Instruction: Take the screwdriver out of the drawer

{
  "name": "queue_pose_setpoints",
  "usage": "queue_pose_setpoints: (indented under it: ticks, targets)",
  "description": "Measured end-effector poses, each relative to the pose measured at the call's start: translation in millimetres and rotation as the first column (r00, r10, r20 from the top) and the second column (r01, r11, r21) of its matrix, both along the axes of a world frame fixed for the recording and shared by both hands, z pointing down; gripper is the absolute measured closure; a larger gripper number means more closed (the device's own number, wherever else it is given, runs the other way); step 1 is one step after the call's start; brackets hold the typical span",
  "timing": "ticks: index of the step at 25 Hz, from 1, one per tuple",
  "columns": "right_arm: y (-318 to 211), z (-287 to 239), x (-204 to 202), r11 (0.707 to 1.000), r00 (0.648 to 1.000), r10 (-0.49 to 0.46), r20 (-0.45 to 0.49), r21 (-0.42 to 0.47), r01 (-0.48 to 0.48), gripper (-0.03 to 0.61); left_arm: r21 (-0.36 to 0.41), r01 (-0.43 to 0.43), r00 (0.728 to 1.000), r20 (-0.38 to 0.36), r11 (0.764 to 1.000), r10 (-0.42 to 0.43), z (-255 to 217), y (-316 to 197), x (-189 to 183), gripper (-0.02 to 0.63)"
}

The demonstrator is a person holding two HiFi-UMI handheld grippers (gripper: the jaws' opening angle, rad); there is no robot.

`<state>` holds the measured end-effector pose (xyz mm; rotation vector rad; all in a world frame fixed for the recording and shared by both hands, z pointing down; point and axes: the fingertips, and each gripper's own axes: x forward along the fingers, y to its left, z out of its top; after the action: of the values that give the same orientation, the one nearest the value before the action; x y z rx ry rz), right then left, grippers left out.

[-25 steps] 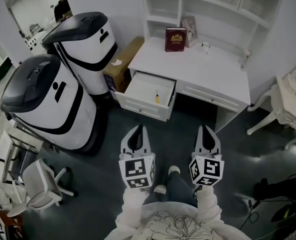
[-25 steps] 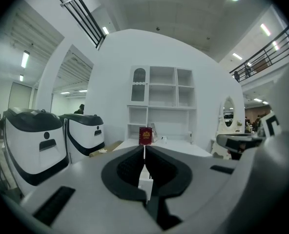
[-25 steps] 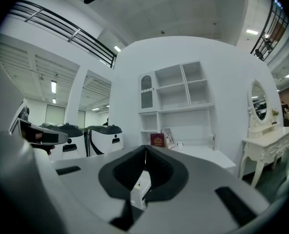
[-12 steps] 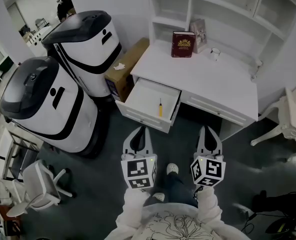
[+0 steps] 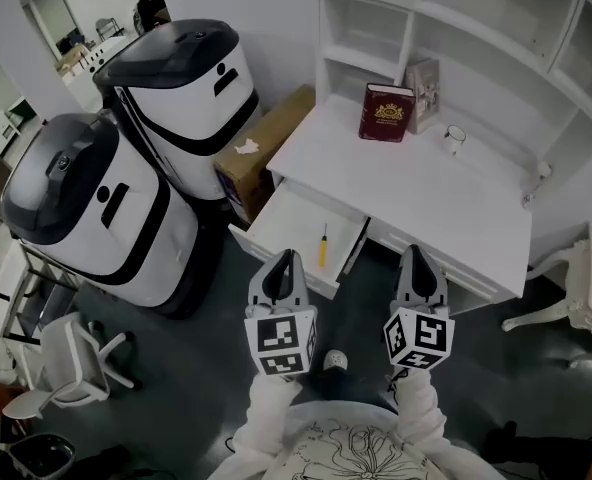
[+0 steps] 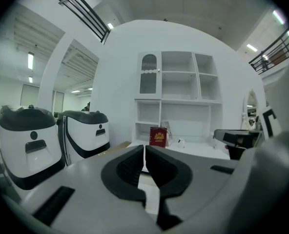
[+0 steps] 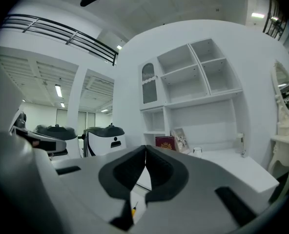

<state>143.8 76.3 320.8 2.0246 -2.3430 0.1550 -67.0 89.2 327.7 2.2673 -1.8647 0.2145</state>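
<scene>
a: where's the screwdriver (image 5: 323, 247)?
b: lying flat in the open drawer (image 5: 286, 216), yellow handle toward the front, close to the drawer's right wall. nothing touches it.
a: grippers?
b: left gripper (image 5: 283, 256) has its jaws pressed together with nothing between them. right gripper (image 5: 413, 252) is the same, closed and empty. they're held side by side, roughly level, pointing at the desk (image 5: 426, 183).
a: why closed?
b: my guess is approach posture, nothing to hold yet.
a: which one takes it?
b: probably left, since it lines up with the drawer front. the right gripper's camera also catches the handle below its jaws. either has to open first, then dip in from above.
a: anything in the way?
b: no. the book (image 5: 386, 113) and small cup (image 5: 454, 136) sit on the desktop, well apart from the drawer.
</scene>
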Motion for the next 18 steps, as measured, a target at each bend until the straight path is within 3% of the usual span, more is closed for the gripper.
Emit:
queue_pose_setpoints:
  ticks: [18]
  targets:
    - [-98.3, 38.9, -6.1, 0.996, 0.998, -0.052, 0.03, -0.067, 0.054, 0.575, -0.12, 0.065, 0.997, -0.019, 0.991, -0.068, 46.8, -87.2, -2.8, 0.6]
